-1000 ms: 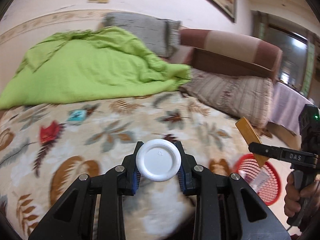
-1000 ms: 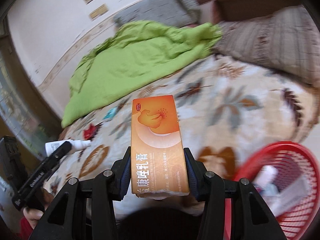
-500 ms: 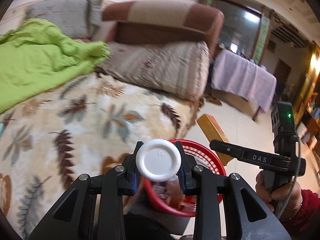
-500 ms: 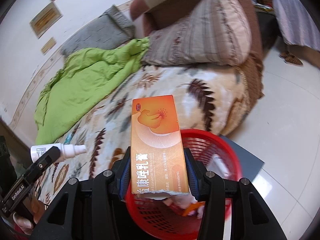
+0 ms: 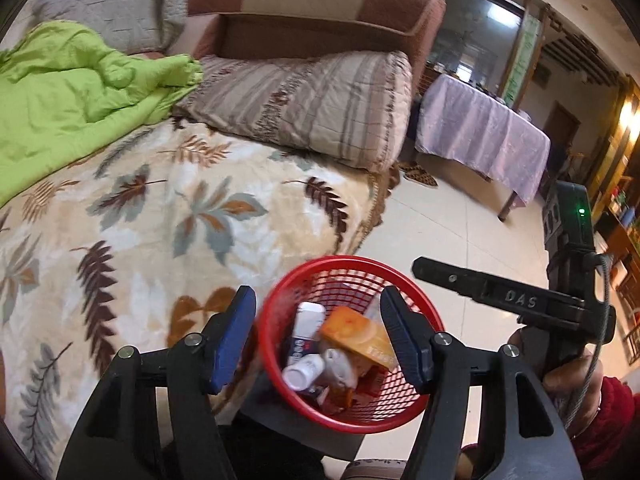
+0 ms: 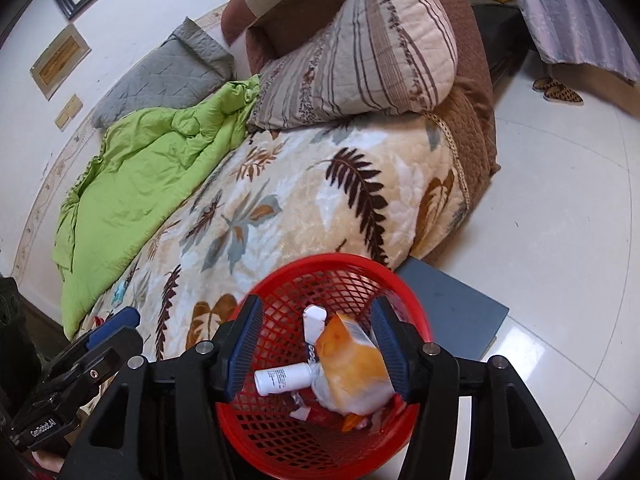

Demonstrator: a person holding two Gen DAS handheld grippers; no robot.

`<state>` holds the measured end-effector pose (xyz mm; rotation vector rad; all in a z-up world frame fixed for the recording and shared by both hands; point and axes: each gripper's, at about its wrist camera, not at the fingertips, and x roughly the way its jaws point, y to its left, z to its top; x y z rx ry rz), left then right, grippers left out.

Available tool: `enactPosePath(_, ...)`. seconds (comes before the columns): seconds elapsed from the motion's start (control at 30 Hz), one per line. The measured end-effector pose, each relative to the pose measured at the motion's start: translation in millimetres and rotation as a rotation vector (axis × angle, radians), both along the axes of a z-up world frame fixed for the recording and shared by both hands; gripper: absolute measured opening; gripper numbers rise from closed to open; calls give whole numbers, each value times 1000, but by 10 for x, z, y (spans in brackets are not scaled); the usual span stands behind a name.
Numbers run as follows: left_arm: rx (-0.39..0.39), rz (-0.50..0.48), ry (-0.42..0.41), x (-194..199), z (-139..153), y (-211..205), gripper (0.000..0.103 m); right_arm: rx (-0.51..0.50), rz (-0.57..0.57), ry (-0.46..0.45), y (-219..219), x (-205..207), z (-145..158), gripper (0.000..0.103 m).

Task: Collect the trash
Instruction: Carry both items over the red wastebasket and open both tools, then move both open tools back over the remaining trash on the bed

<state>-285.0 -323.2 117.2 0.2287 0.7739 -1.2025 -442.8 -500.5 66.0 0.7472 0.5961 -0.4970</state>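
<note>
The red basket (image 6: 280, 432) is open-mesh plastic with a smooth, slightly glossy rim. In it, the orange carton (image 5: 358, 338) looks like printed card with a light sheen, and the white bottle (image 6: 282, 378) is smooth plastic. The leaf-patterned blanket (image 5: 160, 232) is plush, fuzzy cloth; the green quilt (image 5: 72, 92) is thin and crinkled with a faint sheen. The striped pillow (image 6: 360, 56) is quilted matt fabric. The floor tiles (image 6: 560, 240) are polished and reflective.
</note>
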Motion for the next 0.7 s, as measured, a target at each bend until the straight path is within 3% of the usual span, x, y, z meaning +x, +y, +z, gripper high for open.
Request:
enactPosePath(0.3,1,232,-89,667,161,881,67,-14,178,-42,338,632,249,61)
enactPosePath(0.53,44,601,-109,1652,151,2010,70,-39,396,-37,962,1443,367,61)
enactPosePath(0.7,122,895,-135,2397,-7,2782,86,-57,526,-48,1431,2005,428,62)
